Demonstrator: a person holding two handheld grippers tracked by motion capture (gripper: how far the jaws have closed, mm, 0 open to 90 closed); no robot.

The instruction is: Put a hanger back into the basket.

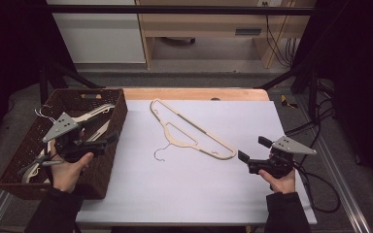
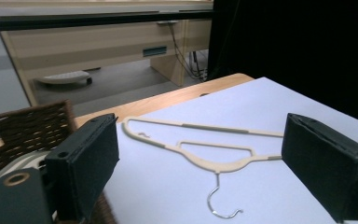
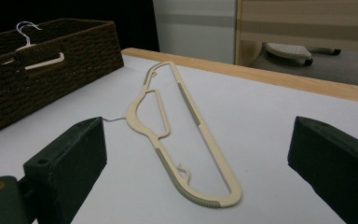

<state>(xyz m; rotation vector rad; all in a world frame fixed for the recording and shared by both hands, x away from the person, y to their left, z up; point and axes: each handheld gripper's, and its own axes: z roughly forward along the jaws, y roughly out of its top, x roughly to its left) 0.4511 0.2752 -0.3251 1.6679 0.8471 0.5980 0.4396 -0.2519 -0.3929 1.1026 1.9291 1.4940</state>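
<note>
A slim beige hanger (image 1: pixel 194 128) with grey grip strips and a wire hook lies flat on the white tabletop (image 1: pixel 184 189), between the left claw (image 1: pixel 108 140) over the basket (image 1: pixel 108 160) and the right claw (image 1: pixel 252 153); both claws gape wide, empty.

Nothing readable anywhere here, honestly. No lettering, brand marks, numbers or signs can be made out in any of the three views.
</note>
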